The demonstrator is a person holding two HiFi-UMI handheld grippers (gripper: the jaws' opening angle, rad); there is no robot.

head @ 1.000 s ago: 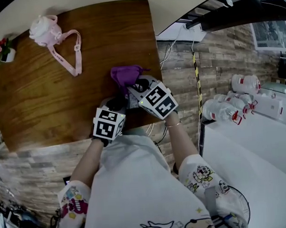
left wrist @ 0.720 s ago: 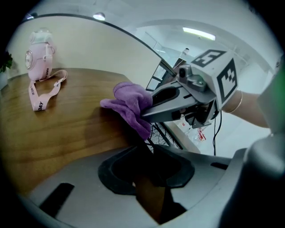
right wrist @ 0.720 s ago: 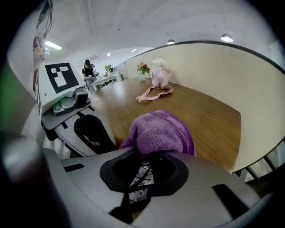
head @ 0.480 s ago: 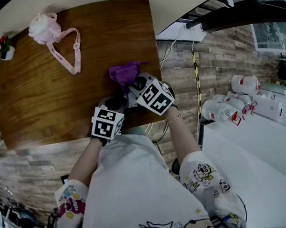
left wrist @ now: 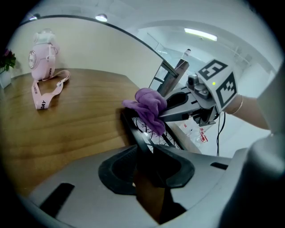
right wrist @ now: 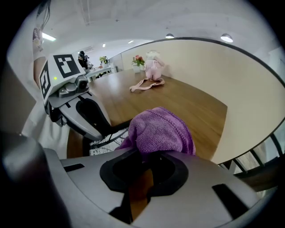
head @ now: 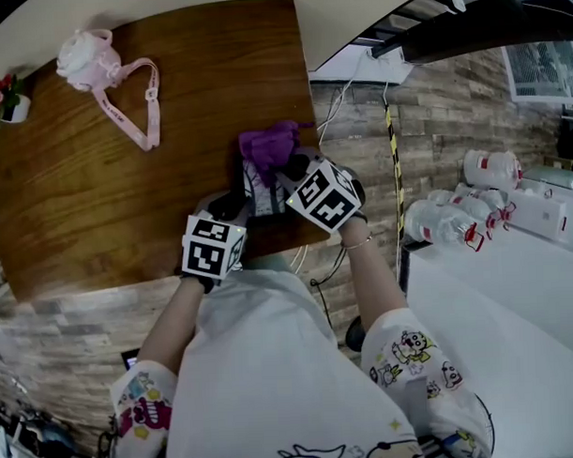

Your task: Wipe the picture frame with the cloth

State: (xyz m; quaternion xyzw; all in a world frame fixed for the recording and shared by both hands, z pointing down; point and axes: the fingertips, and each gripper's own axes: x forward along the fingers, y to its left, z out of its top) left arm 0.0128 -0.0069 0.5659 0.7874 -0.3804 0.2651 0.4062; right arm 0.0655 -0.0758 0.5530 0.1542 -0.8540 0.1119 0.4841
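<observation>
A small black-rimmed picture frame (head: 260, 189) stands tilted over the wooden table (head: 98, 202) near its front right corner. My left gripper (head: 231, 210) is shut on the frame's black lower edge (left wrist: 143, 141), seen between its jaws (left wrist: 144, 153). The purple cloth (head: 269, 144) lies bunched on the frame's far end, and my right gripper (head: 284, 167) is shut on it. In the right gripper view the cloth (right wrist: 160, 131) bulges out of the jaws (right wrist: 149, 156) and covers part of the frame (right wrist: 104, 141). The cloth (left wrist: 149, 109) hides the upper part of the frame's picture.
A pink bottle with a strap (head: 93, 59) lies at the table's far left, next to a small flower pot (head: 5, 97). The table's right edge (head: 309, 110) runs close beside the cloth. Several white bottles (head: 450, 218) stand on a white surface at the right.
My right gripper has slid the purple cloth to the right and a little farther along the frame. The left gripper and the frame have stayed put.
</observation>
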